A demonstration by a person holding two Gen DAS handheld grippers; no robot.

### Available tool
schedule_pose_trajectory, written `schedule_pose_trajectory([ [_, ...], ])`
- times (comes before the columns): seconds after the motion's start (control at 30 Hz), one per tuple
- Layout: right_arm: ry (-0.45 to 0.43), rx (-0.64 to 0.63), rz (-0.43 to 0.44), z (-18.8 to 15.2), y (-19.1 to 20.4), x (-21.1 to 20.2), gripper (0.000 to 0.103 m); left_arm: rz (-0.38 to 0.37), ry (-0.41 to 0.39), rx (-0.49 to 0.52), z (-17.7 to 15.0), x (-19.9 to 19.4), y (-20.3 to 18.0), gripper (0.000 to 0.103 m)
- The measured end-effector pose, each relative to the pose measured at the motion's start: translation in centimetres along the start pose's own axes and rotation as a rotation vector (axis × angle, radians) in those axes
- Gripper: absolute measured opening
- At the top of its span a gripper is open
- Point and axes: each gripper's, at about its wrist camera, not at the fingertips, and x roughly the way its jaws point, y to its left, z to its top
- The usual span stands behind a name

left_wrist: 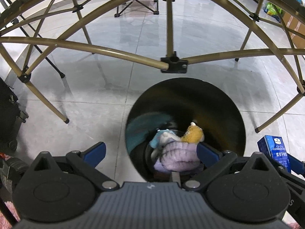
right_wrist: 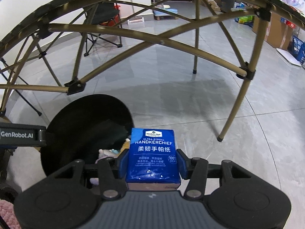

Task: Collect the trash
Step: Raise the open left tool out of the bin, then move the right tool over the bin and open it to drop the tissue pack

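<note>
Grey floor tiles under a folding bench frame carry the round black bin (right_wrist: 85, 133), just left of the right tongs (right_wrist: 152, 164) clamping an upright blue handkerchief pack (right_wrist: 153, 156), while the left tongs (left_wrist: 150, 152) hang apart above it.

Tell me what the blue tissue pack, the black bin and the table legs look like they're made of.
Tissue pack: glossy plastic film, judging by small glints and wrinkles near its lower edge. Bin: dark and smooth with a soft sheen inside, probably plastic or coated metal; hard to tell. Table legs: thin tubes in a dull bronze finish, likely painted metal, joined by black plastic-looking connectors.
</note>
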Motion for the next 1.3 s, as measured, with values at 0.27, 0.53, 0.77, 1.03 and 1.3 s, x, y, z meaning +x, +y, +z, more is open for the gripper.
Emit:
schedule_pose_trajectory([
  [0.27,-0.002,-0.038,0.022,0.4,2.6,0.2,0.05,0.014,-0.004,-0.032,-0.4,-0.2,2.6,0.103],
  [0.53,0.003,-0.082,0.044,0.8,5.5,0.6,0.05,0.03,-0.005,-0.068,-0.8,-0.4,5.2,0.103],
  [0.77,0.015,-0.115,0.062,1.0,7.7,1.1,0.05,0.044,-0.002,-0.088,-1.1,-0.3,7.2,0.103],
  [1.03,0.021,-0.15,0.086,1.3,10.4,1.4,0.05,0.068,0.008,-0.123,-1.7,0.1,9.5,0.103],
  [1.3,0.045,-0.175,0.096,1.3,12.5,2.5,0.05,0.092,0.028,-0.154,-2.1,0.9,11.8,0.103],
])
